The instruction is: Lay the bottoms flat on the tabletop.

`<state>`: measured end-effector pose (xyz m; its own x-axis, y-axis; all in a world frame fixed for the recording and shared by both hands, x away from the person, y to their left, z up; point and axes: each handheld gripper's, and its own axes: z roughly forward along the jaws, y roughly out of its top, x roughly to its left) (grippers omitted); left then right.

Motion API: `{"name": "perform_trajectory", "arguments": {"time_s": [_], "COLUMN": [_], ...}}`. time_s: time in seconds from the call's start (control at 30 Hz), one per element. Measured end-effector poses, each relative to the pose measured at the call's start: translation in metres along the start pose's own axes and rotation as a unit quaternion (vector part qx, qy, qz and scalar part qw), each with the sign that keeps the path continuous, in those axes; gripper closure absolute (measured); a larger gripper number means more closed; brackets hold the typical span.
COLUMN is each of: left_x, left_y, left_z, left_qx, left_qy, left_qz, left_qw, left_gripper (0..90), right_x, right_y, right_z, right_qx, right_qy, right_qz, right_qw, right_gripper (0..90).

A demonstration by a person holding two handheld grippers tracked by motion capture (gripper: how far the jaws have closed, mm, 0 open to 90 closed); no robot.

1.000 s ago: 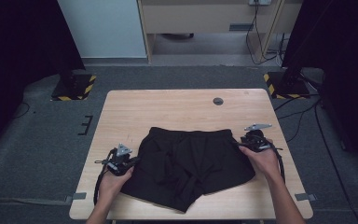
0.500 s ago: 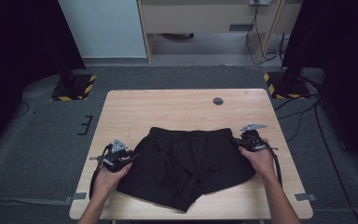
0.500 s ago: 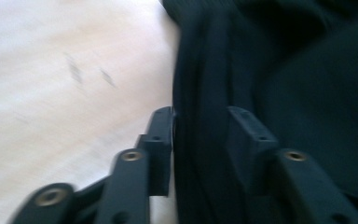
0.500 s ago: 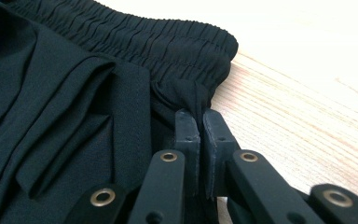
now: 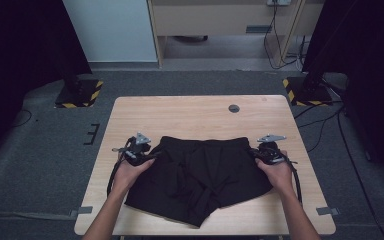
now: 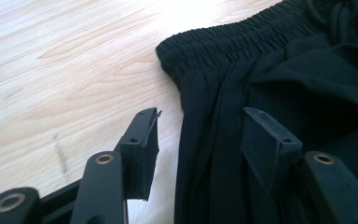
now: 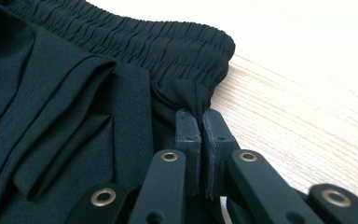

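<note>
Left hand-held gripper (image 6: 198, 140) has moved up along the shorts' (image 5: 205, 175) left side toward the waistband; its jaws are wide, straddling the fabric edge. Right hand-held gripper (image 7: 201, 128) is clamped on the waistband's right corner. Shorts lie mid-surface (image 5: 190, 112), near the front edge. Small dark disc (image 5: 234, 108) near the far edge.

In the left gripper view, the pair of black elastic-waisted fabric shorts (image 6: 279, 70) is cut off by the right and bottom edges beyond the fingers. In the right gripper view, the pinched fold is hidden between the pads (image 7: 189, 133). The small dark round object (image 5: 234, 108) on the table, well beyond the fingers, cannot be identified.
</note>
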<state>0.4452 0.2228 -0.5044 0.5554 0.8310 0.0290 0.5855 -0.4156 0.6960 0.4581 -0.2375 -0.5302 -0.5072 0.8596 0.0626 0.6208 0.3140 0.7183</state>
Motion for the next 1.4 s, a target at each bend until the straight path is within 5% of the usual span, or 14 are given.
{"name": "perform_trajectory", "arguments": {"time_s": [0.23, 0.3, 0.6, 0.7, 0.83, 0.93, 1.07, 1.27, 1.4], "left_x": [0.009, 0.012, 0.012, 0.013, 0.012, 0.009, 0.005, 0.005, -0.001], "left_y": [0.009, 0.01, 0.008, 0.006, 0.006, 0.007, 0.008, 0.021, 0.038], "left_z": [0.012, 0.017, 0.03, 0.032, 0.032, 0.03, 0.027, 0.002, -0.026], "left_qx": [0.005, 0.019, 0.03, 0.025, 0.02, 0.027, 0.04, -0.01, -0.037], "left_qy": [-0.012, 0.0, -0.003, -0.006, -0.013, -0.019, -0.019, -0.016, -0.008], "left_qz": [-0.007, -0.001, 0.002, -0.015, -0.012, -0.008, -0.008, -0.025, -0.006], "left_qw": [0.9999, 0.9998, 0.9996, 0.9996, 0.9996, 0.9994, 0.999, 0.9995, 0.9993], "left_gripper": [58.7, 61.1, 51.8, 48.2, 52.3, 64.3, 86.5, 88.7, 88.8], "right_x": [-0.003, -0.004, -0.004, -0.003, -0.003, -0.005, -0.004, 0.0, 0.005], "right_y": [0.002, 0.001, 0.002, 0.003, 0.006, 0.007, 0.008, 0.022, 0.041], "right_z": [0.0, 0.001, 0.001, 0.001, 0.004, 0.007, 0.005, -0.019, -0.047], "right_qx": [0.006, 0.002, 0.006, 0.006, 0.005, -0.003, 0.003, -0.034, -0.059], "right_qy": [0.013, 0.012, 0.015, 0.013, 0.012, 0.005, 0.01, 0.019, 0.033], "right_qz": [0.01, 0.007, 0.009, 0.002, 0.002, 0.007, 0.003, -0.001, -0.026], "right_qw": [0.9999, 0.9999, 0.9998, 0.9999, 0.9999, 1.0, 0.9999, 0.9992, 0.9974], "right_gripper": [87.0, 86.9, 85.7, 78.9, 64.9, 64.6, 87.0, 88.6, 88.6]}}
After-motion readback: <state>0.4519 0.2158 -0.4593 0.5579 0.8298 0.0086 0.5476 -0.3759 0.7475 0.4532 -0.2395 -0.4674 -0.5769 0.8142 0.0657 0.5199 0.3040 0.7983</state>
